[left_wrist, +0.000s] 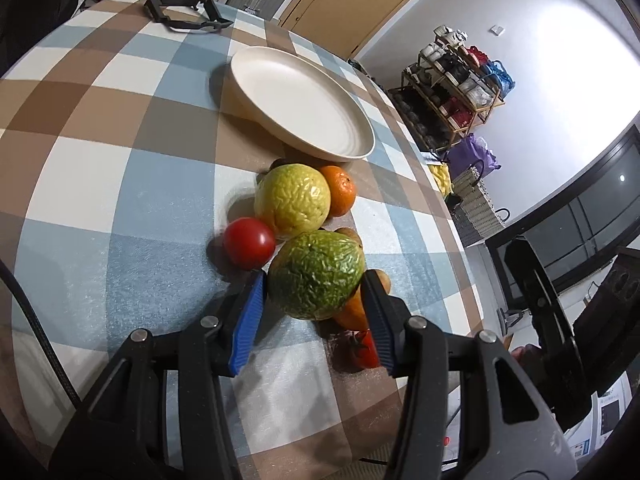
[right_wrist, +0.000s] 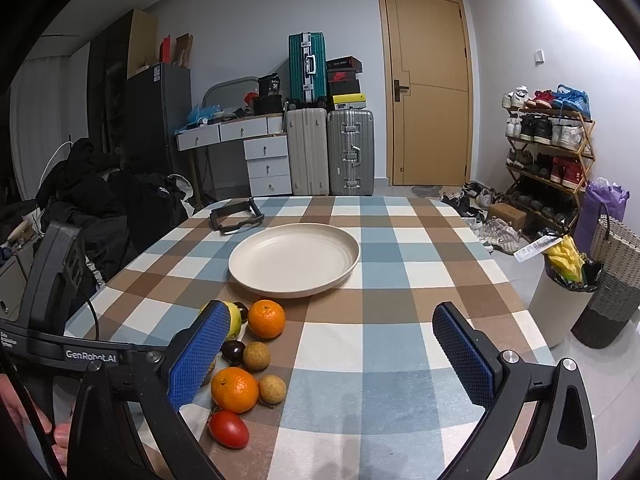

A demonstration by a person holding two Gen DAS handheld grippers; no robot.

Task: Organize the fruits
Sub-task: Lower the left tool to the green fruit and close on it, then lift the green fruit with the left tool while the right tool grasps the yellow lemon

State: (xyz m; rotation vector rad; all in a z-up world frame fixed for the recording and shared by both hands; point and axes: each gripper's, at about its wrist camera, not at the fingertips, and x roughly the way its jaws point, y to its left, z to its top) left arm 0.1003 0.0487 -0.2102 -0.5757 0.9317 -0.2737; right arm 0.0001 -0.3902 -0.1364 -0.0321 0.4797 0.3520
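"GenRobot.AI" on the left gripper (right_wrist: 91, 355) body.

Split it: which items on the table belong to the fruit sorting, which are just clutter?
Job: plate, green wrinkled fruit between the left tool's pads, yellow fruit, oranges, tomatoes, longans.
Clutter: black frame, suitcases, shoe rack.

Mixed fruits (right_wrist: 248, 356) lie clustered on the checked cloth, near an empty cream plate (right_wrist: 294, 258).

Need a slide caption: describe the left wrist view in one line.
Left tongs close around a green wrinkled fruit on the checked tablecloth, other fruits clustered before an empty cream plate.
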